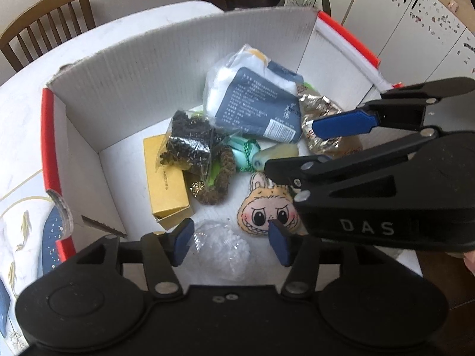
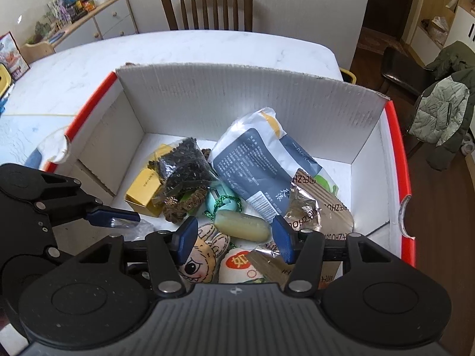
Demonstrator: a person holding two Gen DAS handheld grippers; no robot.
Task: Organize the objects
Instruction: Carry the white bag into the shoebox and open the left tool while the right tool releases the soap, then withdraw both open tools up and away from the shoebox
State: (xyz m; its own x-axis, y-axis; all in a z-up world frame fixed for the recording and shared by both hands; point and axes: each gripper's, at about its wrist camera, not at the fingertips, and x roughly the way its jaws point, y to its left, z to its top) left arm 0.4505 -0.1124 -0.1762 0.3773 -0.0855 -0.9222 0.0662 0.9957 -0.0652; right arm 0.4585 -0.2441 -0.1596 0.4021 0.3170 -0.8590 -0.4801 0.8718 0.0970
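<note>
Both grippers hang over a white cardboard box (image 2: 246, 101) with red-trimmed edges that sits on a pale marble-look table (image 2: 178, 50). The left gripper (image 1: 231, 244) has its blue pads spread wide with nothing between them, poised above a crumpled clear plastic bag (image 1: 221, 247) near the box's front wall. The right gripper (image 2: 234, 240) is likewise spread and empty — it hovers over a cartoon-face plush (image 2: 202, 255), a pale oblong bar (image 2: 242, 225) and a white packet with a red label (image 2: 240, 267).

Deeper in the box lie a yellow carton (image 1: 166, 178), a clear bag of dark dried leaves (image 1: 188, 141) resting partly on it, a brown woven ring (image 1: 219, 178), a small teal object with a green cord (image 2: 222, 200), a large blue-and-white tissue pack (image 1: 255, 103) and a crinkled foil snack bag (image 2: 320, 207) along the right side. The teal item's shape is too hidden to name — only its rounded top shows.

A wooden chair (image 2: 207, 6) stands beyond the table.
</note>
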